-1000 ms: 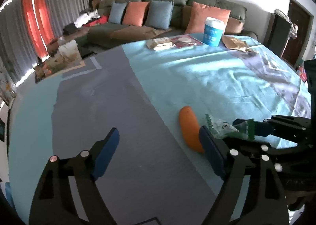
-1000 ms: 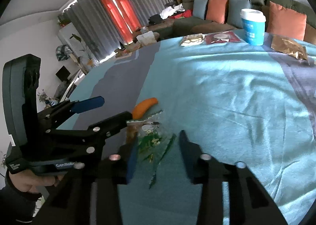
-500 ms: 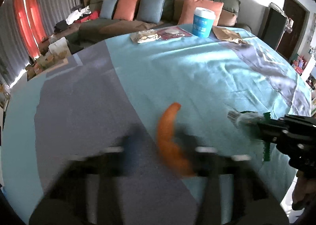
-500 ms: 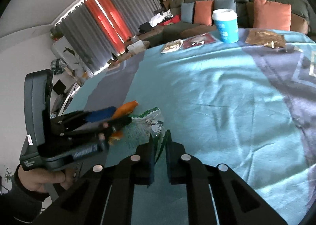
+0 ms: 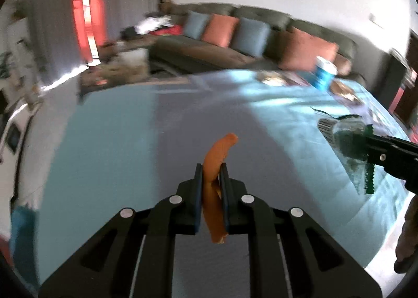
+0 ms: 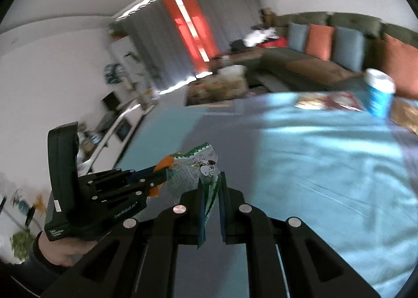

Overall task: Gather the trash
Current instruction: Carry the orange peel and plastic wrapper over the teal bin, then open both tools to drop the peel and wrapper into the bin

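My left gripper point(image 5: 211, 170) is shut on a long orange peel point(image 5: 218, 153), which hangs lifted above the blue and grey tablecloth point(image 5: 130, 141). In the right wrist view the same gripper point(image 6: 160, 176) sits at lower left, held by a hand, with the orange peel point(image 6: 164, 163) sticking out of it. My right gripper point(image 6: 211, 180) is shut on a clear plastic wrapper with green zigzag edges and a cartoon print point(image 6: 201, 164), raised off the table. That wrapper point(image 5: 344, 133) shows at the right of the left wrist view, held by the right gripper point(image 5: 365, 141).
At the far end of the table stand a blue and white cup point(image 6: 378, 91), a red packet point(image 6: 339, 100), a pale wrapper point(image 5: 269, 78) and a brown crumpled bag point(image 5: 342, 89). A green sofa with orange and blue cushions point(image 5: 235, 34) lies beyond; curtains point(image 6: 188, 31) at left.
The left gripper closed on the orange peel and lifted it off the cloth. The right gripper closed on the green-edged wrapper and raised it. Both hands swung toward the left.
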